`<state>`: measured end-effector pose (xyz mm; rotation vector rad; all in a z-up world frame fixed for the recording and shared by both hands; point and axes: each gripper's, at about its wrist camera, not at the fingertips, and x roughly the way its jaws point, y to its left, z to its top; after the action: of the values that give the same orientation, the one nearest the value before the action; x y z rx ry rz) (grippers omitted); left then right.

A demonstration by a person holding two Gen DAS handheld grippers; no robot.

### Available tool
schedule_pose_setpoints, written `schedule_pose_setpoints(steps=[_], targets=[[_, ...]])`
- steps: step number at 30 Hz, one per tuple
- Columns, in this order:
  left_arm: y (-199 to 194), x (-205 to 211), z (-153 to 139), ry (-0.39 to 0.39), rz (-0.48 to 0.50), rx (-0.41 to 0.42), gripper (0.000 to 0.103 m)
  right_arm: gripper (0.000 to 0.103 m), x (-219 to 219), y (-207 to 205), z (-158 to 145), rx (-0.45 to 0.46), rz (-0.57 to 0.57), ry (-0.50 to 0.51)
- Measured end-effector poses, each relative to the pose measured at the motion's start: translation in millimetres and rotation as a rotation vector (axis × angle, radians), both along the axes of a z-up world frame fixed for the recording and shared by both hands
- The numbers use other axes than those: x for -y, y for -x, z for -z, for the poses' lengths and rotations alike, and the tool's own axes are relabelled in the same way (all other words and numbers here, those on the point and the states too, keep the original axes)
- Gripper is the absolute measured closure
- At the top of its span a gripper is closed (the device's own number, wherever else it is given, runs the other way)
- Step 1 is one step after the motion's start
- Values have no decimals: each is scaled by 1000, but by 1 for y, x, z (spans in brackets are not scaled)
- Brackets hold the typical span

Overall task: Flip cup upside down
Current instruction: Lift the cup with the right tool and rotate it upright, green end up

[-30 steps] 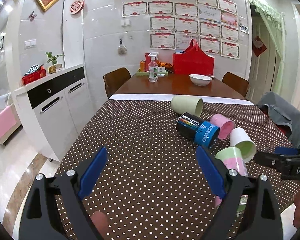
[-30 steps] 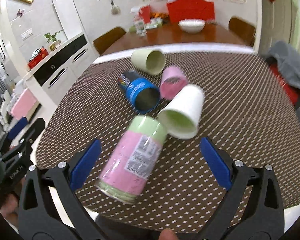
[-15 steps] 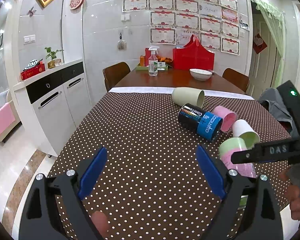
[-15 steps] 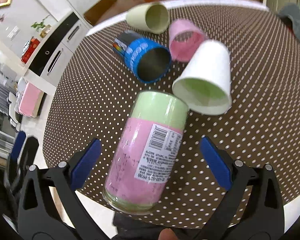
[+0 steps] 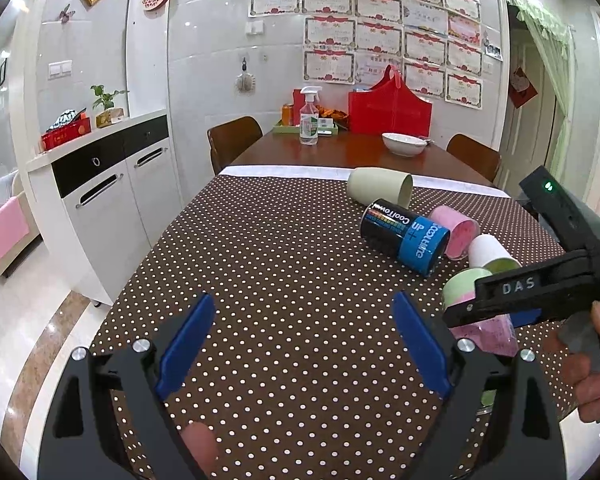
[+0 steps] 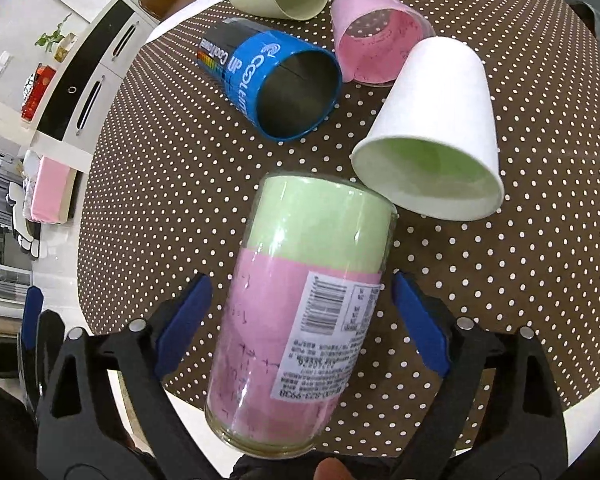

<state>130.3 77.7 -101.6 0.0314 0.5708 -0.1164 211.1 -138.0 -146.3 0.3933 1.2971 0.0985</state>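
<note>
Near table edge (image 6: pixel 572 408), pink-green cup (image 6: pixel 300 304).

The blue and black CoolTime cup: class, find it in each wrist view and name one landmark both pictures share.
Left wrist view: the blue and black CoolTime cup lies on its side right of centre, on the dotted tablecloth.
Right wrist view: the cup is upper centre, its open mouth toward the camera.
Shared landmark: the pink cup lying just right of it.

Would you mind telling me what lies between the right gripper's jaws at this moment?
The pink-and-green glass cup lies on its side between the open jaws of the right gripper, seen in the right wrist view; neither jaw visibly touches it.
</note>
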Motion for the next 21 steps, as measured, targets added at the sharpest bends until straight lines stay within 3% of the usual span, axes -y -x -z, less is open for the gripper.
schedule_pose_setpoints(steps=[3, 12, 17, 21], targets=[[-2, 1, 1, -2, 0, -9, 14, 26, -6, -4, 6, -7, -4, 0], [-12, 2, 7, -11, -16, -40, 14, 29, 2, 6, 5, 43, -10, -61], [-11, 5, 5, -22, -18, -36, 14, 30, 14, 27, -13, 185, -19, -111], [-10, 8, 2, -29, -19, -30, 14, 31, 16, 47, -42, 384, -25, -33]])
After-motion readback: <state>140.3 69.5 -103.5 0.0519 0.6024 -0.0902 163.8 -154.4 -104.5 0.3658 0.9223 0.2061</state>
